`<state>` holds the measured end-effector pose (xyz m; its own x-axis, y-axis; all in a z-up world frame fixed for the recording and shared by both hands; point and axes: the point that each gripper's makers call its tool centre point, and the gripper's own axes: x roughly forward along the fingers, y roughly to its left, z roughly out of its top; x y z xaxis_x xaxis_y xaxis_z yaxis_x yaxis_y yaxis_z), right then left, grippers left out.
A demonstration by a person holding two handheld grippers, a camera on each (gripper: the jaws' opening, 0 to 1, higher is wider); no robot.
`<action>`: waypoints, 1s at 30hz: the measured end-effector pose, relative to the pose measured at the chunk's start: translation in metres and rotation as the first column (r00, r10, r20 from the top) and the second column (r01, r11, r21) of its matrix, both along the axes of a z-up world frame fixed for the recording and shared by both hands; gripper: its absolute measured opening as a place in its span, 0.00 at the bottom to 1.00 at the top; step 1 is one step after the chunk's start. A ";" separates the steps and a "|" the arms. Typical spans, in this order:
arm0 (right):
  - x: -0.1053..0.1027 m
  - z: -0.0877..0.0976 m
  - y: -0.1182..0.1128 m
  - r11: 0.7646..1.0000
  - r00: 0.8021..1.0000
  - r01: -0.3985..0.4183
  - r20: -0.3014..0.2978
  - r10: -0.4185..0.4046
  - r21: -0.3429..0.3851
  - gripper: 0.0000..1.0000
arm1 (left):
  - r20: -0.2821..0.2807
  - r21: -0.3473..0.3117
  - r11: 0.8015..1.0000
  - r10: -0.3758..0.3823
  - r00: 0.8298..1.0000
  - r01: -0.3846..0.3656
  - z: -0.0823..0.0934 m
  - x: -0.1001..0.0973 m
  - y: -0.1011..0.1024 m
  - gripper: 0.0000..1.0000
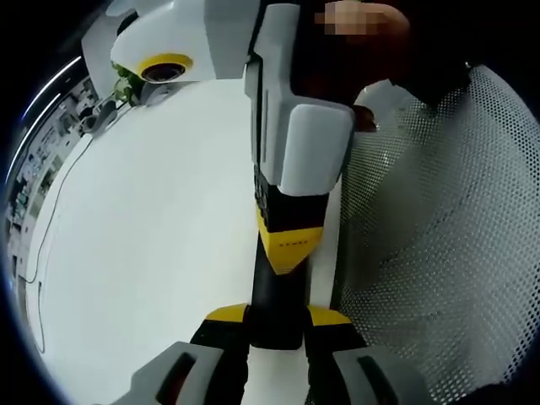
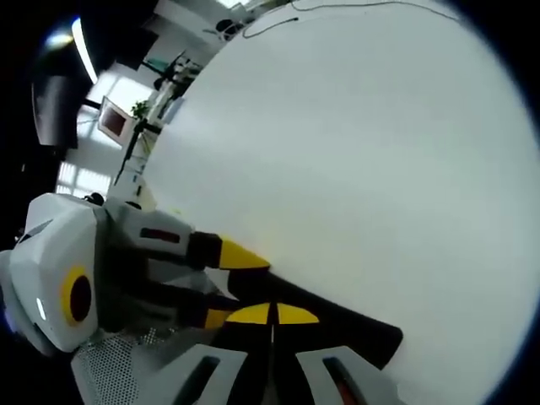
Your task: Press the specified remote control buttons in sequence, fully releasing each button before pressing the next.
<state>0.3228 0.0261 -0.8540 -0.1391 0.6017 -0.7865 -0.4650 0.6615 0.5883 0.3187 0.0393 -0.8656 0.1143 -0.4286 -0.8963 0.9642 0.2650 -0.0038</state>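
Left gripper view: long black remote control.

left gripper: white body | black jaws | yellow tips | right gripper: same

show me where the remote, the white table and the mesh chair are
remote (image 1: 274, 291), left gripper view, on its black body between the jaws
white table (image 2: 363, 152), right gripper view, on its bare top
mesh chair (image 1: 439, 236), left gripper view, on the perforated white surface
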 end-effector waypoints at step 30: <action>-0.001 0.001 0.000 1.000 1.000 0.017 -0.009 -0.017 0.005 0.00 | -0.002 0.000 1.000 -0.004 1.000 0.004 0.001 0.000 0.000 0.25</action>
<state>0.3221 0.0262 -0.8532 -0.1363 0.6079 -0.7823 -0.4484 0.6663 0.5959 0.3187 0.0393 -0.8650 0.1105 -0.4295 -0.8963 0.9654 0.2608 -0.0060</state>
